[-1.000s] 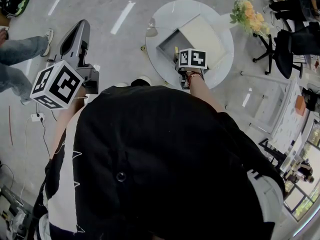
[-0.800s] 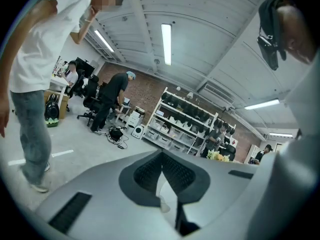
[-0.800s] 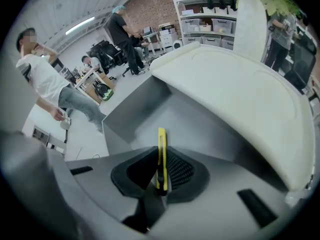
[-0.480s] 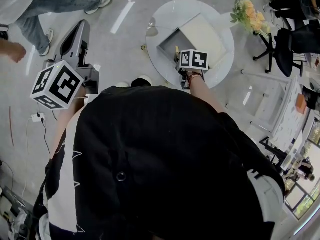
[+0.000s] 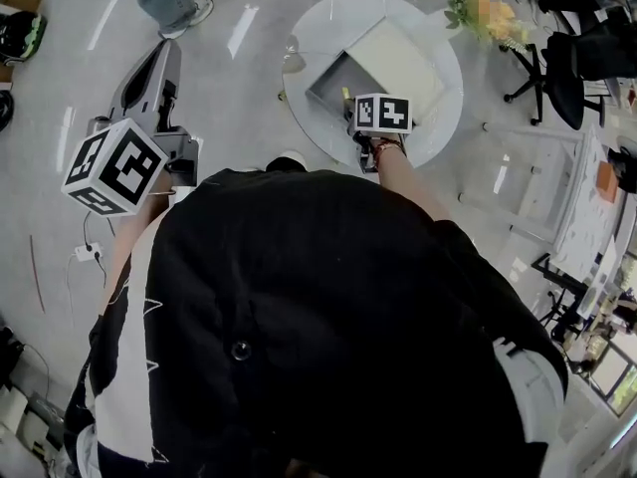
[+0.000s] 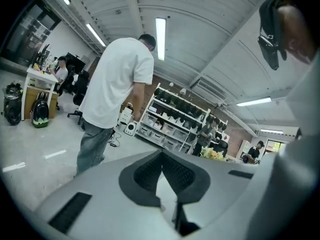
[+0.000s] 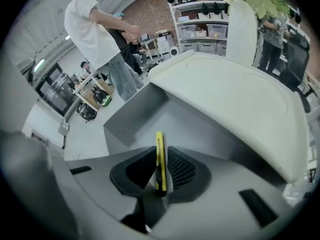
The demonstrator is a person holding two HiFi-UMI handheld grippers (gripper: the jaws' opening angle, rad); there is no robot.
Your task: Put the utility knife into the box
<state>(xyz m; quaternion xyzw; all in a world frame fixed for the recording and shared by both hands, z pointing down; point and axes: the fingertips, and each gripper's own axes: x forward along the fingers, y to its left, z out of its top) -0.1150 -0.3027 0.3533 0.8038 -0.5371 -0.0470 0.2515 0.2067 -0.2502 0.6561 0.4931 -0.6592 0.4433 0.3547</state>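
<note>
Clamped the yellow utility knife edge-on and upright between the pads of the right gripper; hovered it over the near side of the open grey box on the round white counter, not yet inside; could not tell whether the blade was out; held the left gripper well off to the side, pinched together on nothing, aimed across the room; judged only the lowering and letting go left to do; risked, if released from up here, a bounce off the near wall onto the counter; risked too, if pushed further forward, a knock against the raised cream lid, tipping it over the opening
</note>
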